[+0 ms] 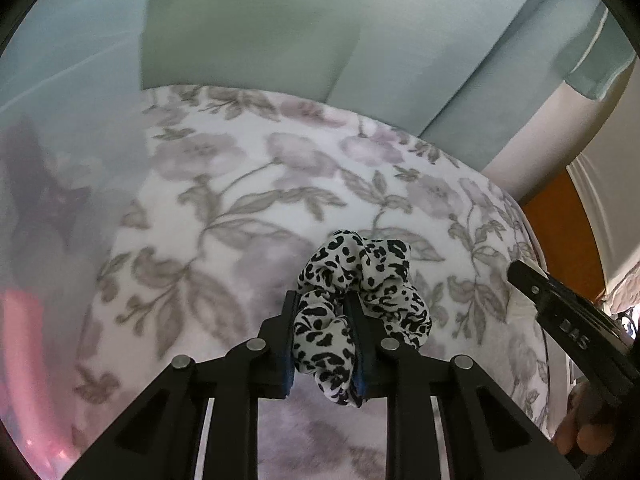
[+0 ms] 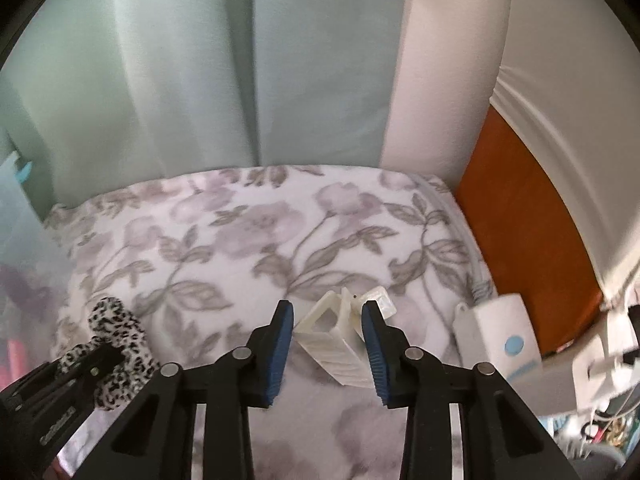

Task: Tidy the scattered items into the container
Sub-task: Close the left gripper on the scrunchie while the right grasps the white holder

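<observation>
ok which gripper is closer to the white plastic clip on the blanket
Right. The right hand-held gripper is open with the white clip lying between its fingers. The left hand-held gripper is off to the left, shut on the spotted scrunchie.

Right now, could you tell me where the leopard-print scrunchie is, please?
The scrunchie is clamped in the left gripper, over the floral blanket. In the right wrist view it sits far left, well left of the white plastic box.

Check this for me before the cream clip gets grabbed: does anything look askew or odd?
The cream clip lies tipped on its side on the floral blanket, between the open right hand-held gripper fingers. Nothing looks damaged.
</observation>
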Available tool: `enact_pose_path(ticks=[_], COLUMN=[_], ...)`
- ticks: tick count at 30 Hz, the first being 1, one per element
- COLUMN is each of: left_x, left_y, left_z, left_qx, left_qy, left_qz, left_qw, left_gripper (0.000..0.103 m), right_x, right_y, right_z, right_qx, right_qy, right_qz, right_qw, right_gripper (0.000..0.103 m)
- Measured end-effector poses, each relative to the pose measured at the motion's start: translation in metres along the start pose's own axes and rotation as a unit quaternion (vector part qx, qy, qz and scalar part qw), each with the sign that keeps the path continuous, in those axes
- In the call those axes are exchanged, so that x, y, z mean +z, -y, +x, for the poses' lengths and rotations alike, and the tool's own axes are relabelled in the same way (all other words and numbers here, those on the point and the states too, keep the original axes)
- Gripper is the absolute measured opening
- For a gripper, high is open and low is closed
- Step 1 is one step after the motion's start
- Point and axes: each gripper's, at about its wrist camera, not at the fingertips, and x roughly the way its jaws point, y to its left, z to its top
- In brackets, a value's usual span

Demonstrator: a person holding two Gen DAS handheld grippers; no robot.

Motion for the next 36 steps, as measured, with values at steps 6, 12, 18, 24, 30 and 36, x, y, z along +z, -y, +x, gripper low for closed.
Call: enact_pose_path(ticks=[6,12,18,24,30,36], left_x=[-0.008,-0.019,-0.02,-0.02,-0.02,-0.021], left_y=[-0.009,-0.019,-0.02,-0.017,-0.015,-0.008], left_z=[-0.017,-0.024,-0.021,-0.012,-0.012,-0.033], left_qx=[0.006,0.007,0.004,0.007,0.008,0.002], left_qy=[-0.007,-0.014,-0.015,-0.018,-0.018,-0.008], left_qz=[-0.009,-0.014,-0.013,-0.006,-0.005,0.0], left_qw=[0.9999,0.9998,0.9998,0.9998,0.9998,1.0], left_gripper=[0.022,0.022,0.022,0.022,0.022,0.022], right_x=[-0.018,-0.041,-0.054,-0.051,-0.051,-0.05], right_y=[-0.015,-0.005,0.015,0.015,0.016,0.012], right_z=[-0.02,-0.038,-0.032,-0.029,-0.035,-0.06], right_qx=[0.024,0.024,0.031,0.035,0.039,0.051], right_qy=[-0.016,-0.033,-0.053,-0.044,-0.038,-0.022], right_qz=[0.001,0.027,0.064,0.065,0.07,0.072], right_qw=[1.0,0.999,0.996,0.996,0.996,0.996], right_gripper=[0.036,0.035,0.033,0.033,0.033,0.033])
